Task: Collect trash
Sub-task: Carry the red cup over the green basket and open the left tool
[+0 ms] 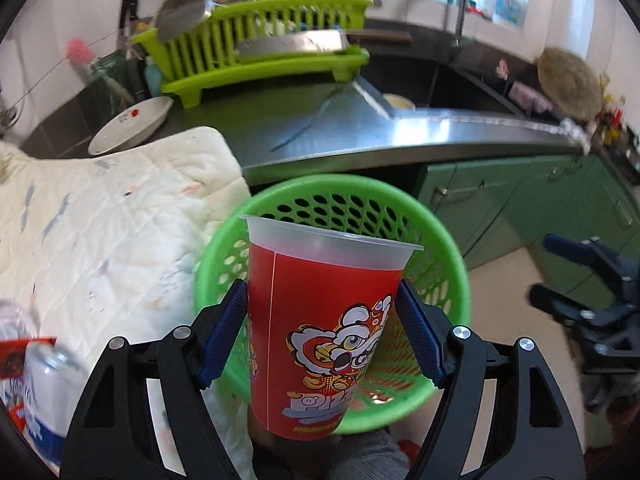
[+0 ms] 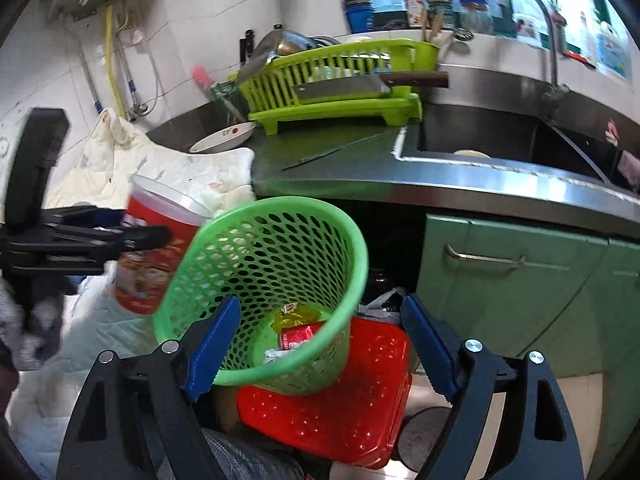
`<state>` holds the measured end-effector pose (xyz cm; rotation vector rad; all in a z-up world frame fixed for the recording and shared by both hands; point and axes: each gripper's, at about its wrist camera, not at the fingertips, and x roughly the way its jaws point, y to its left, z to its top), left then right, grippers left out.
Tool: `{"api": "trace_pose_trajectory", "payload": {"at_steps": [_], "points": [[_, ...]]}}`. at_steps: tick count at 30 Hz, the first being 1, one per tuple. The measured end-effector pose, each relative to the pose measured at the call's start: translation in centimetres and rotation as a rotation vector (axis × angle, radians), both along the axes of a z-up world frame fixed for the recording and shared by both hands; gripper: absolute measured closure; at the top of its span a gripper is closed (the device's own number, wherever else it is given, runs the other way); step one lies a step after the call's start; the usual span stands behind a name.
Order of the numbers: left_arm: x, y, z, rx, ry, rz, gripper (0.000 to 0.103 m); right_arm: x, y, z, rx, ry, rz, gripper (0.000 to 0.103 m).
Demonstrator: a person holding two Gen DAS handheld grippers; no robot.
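Observation:
My left gripper (image 1: 322, 332) is shut on a red plastic cup (image 1: 320, 320) with a lion-dance print, upright, just in front of the green mesh waste basket (image 1: 444, 248). In the right wrist view the cup (image 2: 152, 248) sits left of the basket (image 2: 256, 256), held by the left gripper (image 2: 132, 236). My right gripper (image 2: 316, 340) is open, its fingers either side of the basket's lower part without touching. The basket holds a red can (image 2: 298, 334) and wrappers. The right gripper (image 1: 560, 272) also shows at the right of the left wrist view.
A white quilted cloth (image 1: 108, 216) covers the surface at left, with a plastic bottle (image 1: 36, 384) on it. A red perforated bin (image 2: 336, 400) stands under the basket. Behind are the steel counter (image 1: 400, 136), sink (image 2: 500, 136), lime dish rack (image 2: 340, 92) with a cleaver (image 2: 360, 86), and green cabinets (image 2: 520, 280).

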<state>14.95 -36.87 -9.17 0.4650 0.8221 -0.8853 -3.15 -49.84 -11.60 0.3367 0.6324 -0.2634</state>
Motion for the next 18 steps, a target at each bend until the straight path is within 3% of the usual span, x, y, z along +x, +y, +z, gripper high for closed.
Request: {"api": "trace_pose_trajectory", "payload": {"at_steps": [4, 10, 18], "points": [[0.0, -1.6, -1.9, 0.058, 0.009, -0.025, 0.028, -0.9, -0.4, -0.7, 0.015, 0.001, -0.019, 0.023], [-0.3, -2.0, -3.4, 0.073, 0.070, -0.040, 0.025, -1.7, -0.7, -0.6, 0.027, -0.009, -0.035, 0.023], [-1.3, 0.3, -2.5, 0.039, 0.083, -0.037, 0.025, -2.0, -0.1, 0.4, 0.024, -0.039, -0.041, 0.023]]}}
